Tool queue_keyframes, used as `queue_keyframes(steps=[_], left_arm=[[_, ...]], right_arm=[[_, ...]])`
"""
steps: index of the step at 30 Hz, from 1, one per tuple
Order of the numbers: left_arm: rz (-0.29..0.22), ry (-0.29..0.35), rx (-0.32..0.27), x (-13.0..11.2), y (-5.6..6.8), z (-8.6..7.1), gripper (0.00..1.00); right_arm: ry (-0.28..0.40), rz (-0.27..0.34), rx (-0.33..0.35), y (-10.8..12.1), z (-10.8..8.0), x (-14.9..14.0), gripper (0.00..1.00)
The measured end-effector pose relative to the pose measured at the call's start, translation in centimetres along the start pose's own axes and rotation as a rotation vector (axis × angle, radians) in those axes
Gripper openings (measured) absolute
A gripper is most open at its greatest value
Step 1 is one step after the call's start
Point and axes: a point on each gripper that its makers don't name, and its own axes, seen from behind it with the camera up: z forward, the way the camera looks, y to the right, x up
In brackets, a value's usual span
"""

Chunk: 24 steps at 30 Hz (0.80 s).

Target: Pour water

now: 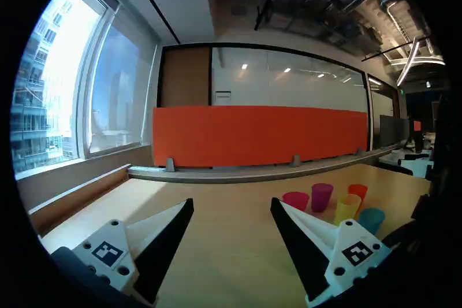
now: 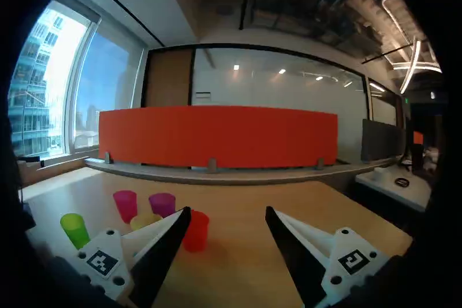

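In the left gripper view, the left gripper (image 1: 231,201) is seen at the bottom of the frame with its two fingers spread wide. Nothing is held between them, and the bare wooden surface (image 1: 231,273) is seen through the gap. Just beyond the finger at lower right, a cluster of plastic cups is set on the surface. A teal cup (image 1: 371,220) is nearest, with a yellow cup (image 1: 347,208) beside it. A pink cup (image 1: 295,200), a purple cup (image 1: 321,196) and an orange cup (image 1: 357,192) are placed behind. All are upright and close together; whether any holds water cannot be told. Farther back, an orange partition (image 1: 260,134) is stood along the far edge of the surface. A glass wall (image 1: 289,77) is seen above it and a large window (image 1: 58,88) at the left of the frame.

In the right gripper view, the right gripper (image 2: 227,210) is seen at the bottom with its fingers held apart and nothing between them. The cups are found at lower left. A green cup (image 2: 75,230) is stood apart at the far left, and the yellow cup is partly hidden behind the finger at lower left. The orange cup is seen just beside that fingertip, and the pink and purple cups are set side by side behind. Beyond them, the orange partition is stretched across the middle of the frame, and a dark monitor (image 2: 378,140) is seen at the right.
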Motion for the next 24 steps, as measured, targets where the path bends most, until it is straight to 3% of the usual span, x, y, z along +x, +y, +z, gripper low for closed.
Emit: queue_keyframes(steps=[6,15,24], left_arm=[[0.008,0.021,0.022,0.1,-0.1,0.0,0.99],[0.044,0.050,0.067,-0.6,-1.5,-0.2,0.99],[0.053,0.057,0.072,-2.2,-1.9,0.3,0.99]], right_arm=[[0.005,0.032,-0.013,0.5,0.0,0.6,1.00],[-0.001,-0.003,-0.038,1.1,-0.3,1.0,1.00],[-0.022,0.000,-0.065,1.7,-0.7,0.7,1.00]])
